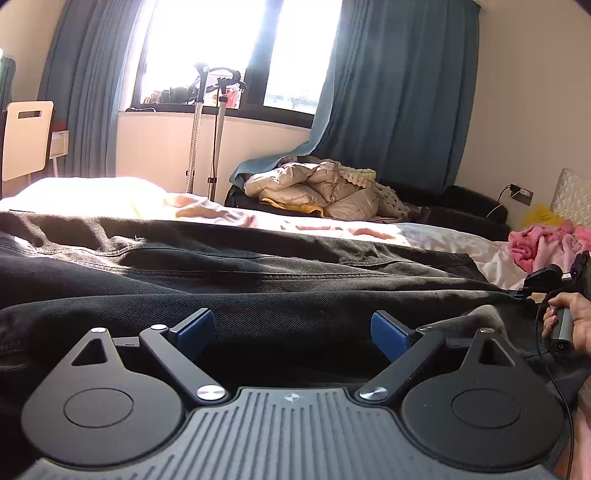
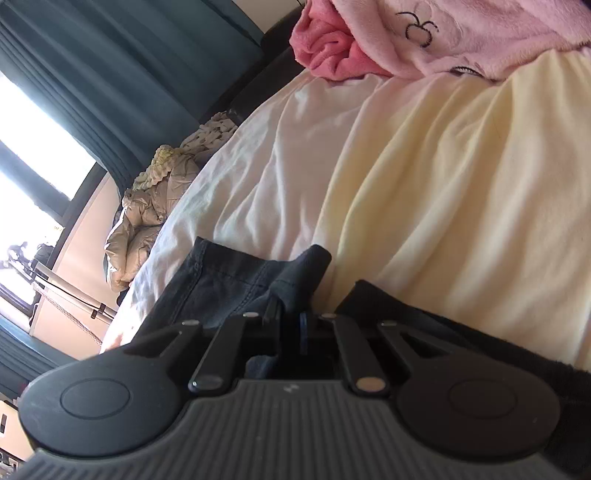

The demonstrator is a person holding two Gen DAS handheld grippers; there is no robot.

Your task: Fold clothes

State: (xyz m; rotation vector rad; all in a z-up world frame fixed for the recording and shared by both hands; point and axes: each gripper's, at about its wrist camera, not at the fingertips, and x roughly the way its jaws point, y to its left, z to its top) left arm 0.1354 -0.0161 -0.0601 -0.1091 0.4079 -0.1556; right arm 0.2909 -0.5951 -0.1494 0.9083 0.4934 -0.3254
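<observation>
Black jeans (image 1: 258, 266), cream sheet (image 2: 443, 184), pink blanket (image 2: 461, 33), teal curtains (image 1: 399, 92)

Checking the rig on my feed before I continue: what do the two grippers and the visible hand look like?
Both the left gripper and the right gripper have matte black linkage arms with silver pivot screws, round black discs either side, and a grey ribbed body bearing a small logo. Finger pads are blue. The person's bare right hand wraps a dark grey handle, with a thin black cable trailing down.
</observation>
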